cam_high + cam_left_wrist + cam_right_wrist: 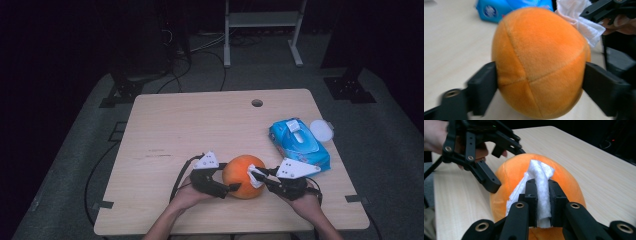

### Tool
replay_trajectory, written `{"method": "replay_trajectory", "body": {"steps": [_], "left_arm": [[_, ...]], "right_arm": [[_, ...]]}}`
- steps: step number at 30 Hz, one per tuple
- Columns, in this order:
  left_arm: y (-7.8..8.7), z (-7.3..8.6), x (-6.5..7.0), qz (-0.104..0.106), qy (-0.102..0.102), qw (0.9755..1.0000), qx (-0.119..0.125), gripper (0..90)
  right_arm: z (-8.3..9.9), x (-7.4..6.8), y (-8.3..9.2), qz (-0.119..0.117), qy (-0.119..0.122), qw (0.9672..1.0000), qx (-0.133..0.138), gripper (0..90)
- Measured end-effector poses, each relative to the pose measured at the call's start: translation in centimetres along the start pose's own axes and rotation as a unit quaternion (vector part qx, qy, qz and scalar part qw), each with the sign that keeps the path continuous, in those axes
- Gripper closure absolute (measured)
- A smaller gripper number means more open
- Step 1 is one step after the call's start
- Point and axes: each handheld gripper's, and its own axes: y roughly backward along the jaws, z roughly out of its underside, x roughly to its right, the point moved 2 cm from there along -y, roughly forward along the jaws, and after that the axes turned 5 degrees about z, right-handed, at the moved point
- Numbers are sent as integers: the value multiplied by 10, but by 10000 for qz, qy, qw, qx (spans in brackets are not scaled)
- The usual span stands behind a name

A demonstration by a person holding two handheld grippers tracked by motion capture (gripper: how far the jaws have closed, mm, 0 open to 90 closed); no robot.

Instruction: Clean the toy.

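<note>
on the table [165,125], orange plush ball [242,175] sits between left jaws.

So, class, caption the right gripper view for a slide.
Right gripper presses a white wipe against an orange plush ball.

The far side of the orange plush ball [539,62] is out of sight in the left gripper view, and its bottom gets chopped off by the picture's lower edge. The left claw [539,87] is blurry there too, worst down at the lower left. Can't tell whether its pads actually press the ball or just sit beside it. The blue wipes pack [511,8] is cut by the top edge and partly behind the ball, and its label is too soft to read. In the right gripper view, the lower end of the white wipe [541,185] disappears between the right claw [541,202]. From the high view, both forearms run off the bottom, and the room beyond the desk [200,120] is too dark to make out.
</note>
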Motion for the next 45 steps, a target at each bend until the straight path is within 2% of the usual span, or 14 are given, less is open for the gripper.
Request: {"method": "replay_trajectory", "body": {"steps": [3, 4, 10, 15, 17, 19, 22, 23, 26, 32, 36, 38, 41, 45], "left_arm": [[4, -5, 4, -106, -193, 9997, 146, 311], [5, -10, 11, -259, -497, 9983, 176, 325], [-3, -7, 24, -492, -1231, 9908, -273, 331], [0, -1, 17, -429, -1054, 9932, -232, 310], [-1, -1, 14, -245, -772, 9966, -174, 230], [-1, -4, 11, 33, -410, 9991, -93, 136], [-2, -6, 7, 15, -21, 10000, -91, 87], [-2, -4, 7, -53, -151, 9998, -152, 106], [2, 0, 6, -174, -275, 9994, -111, 208], [3, 0, 7, -161, -274, 9995, -89, 228], [-2, -4, 15, -356, -428, 9984, -99, 232], [-4, -6, 20, -497, -661, 9964, -193, 237], [-8, -7, 30, -577, -1007, 9928, -283, 245], [-5, -4, 27, -461, -994, 9937, -221, 243]], "right_arm": [[-4, 1, 2, 106, -3, 9999, 100, 789], [-14, -6, 6, 170, 71, 9992, 366, 790], [-27, -33, -5, -10, 544, 9979, 363, 791], [-16, -9, 2, 457, 396, 9979, 223, 791], [-6, 5, 5, 564, 145, 9983, 101, 791], [-2, 6, 4, 529, 67, 9985, 93, 791], [-6, -4, 0, 254, 73, 9995, 159, 791], [-9, -14, -4, -11, 56, 9997, 221, 790], [-15, -28, -10, 65, 423, 9990, 147, 790], [-8, -6, -3, 397, 306, 9987, 59, 790], [-5, -3, 1, 454, 126, 9989, 61, 791], [-10, -11, -1, 375, 188, 9990, 137, 791], [-20, -23, -4, -125, 107, 9994, 297, 790], [-22, -22, -2, 8, 319, 9993, 197, 789]]}}
